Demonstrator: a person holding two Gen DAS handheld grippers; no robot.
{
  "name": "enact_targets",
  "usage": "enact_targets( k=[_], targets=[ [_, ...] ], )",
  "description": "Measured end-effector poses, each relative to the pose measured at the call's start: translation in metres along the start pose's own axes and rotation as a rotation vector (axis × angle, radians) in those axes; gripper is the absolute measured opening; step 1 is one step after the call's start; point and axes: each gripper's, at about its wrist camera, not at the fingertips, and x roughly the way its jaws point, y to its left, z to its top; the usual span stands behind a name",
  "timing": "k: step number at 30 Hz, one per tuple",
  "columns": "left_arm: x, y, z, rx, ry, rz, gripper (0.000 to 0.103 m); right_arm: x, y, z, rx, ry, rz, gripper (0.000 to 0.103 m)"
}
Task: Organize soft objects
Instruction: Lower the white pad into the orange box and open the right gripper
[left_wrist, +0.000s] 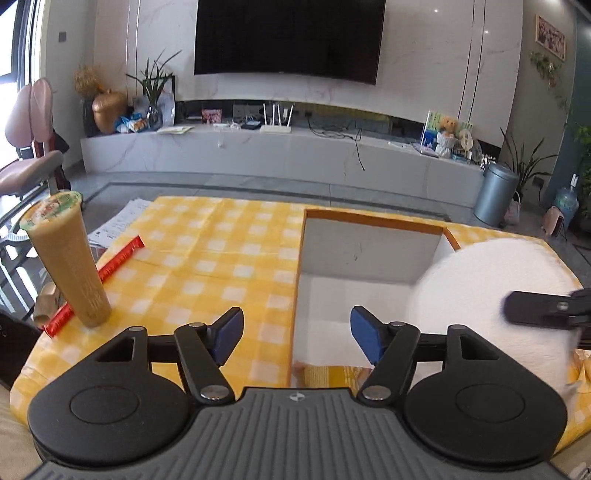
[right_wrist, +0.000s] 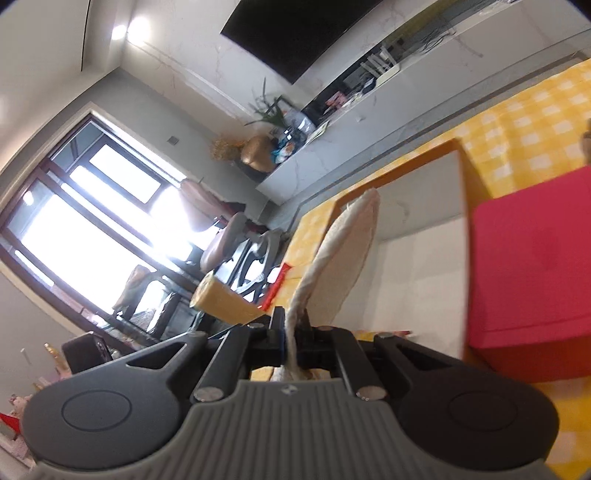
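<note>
A round white fluffy pad (left_wrist: 480, 291) hangs at the right corner of an open box (left_wrist: 373, 218) with an orange rim and white inside. My right gripper (right_wrist: 291, 332) is shut on the pad's edge (right_wrist: 343, 251), seen edge-on in the right wrist view; its black finger (left_wrist: 535, 310) shows against the pad in the left wrist view. My left gripper (left_wrist: 297, 332) stands open over the box's near left side, with nothing between its blue pads (left_wrist: 229, 332). A yellow patterned item (left_wrist: 325, 374) peeks out at the box's near edge.
The yellow checked tablecloth (left_wrist: 207, 251) covers the table. A tall sealed cup of milk tea (left_wrist: 70, 258) stands at the left edge beside a long red packet (left_wrist: 114, 269). A blurred red block (right_wrist: 535, 277) sits right of the box. Papers (left_wrist: 122, 221) lie at the far left corner.
</note>
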Motion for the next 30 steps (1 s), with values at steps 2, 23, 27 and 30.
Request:
enact_targets(
  k=[2,23,27,30],
  targets=[
    [0.006,0.004,-0.001,-0.011,0.017,0.01,0.079,0.024,0.007,0.001,-0.018,0.041,0.01,0.003],
    [0.022,0.012,-0.008,-0.054,0.082,0.009,0.079,0.109,0.0,-0.004,-0.436,0.384,-0.583,0.003],
    [0.02,0.01,-0.008,-0.043,0.079,0.014,0.079,0.116,0.006,-0.015,-0.536,0.396,-0.664,0.007],
    [0.018,0.011,-0.007,-0.046,0.071,0.012,0.079,0.116,0.011,-0.02,-0.592,0.379,-0.661,0.04]
  ],
)
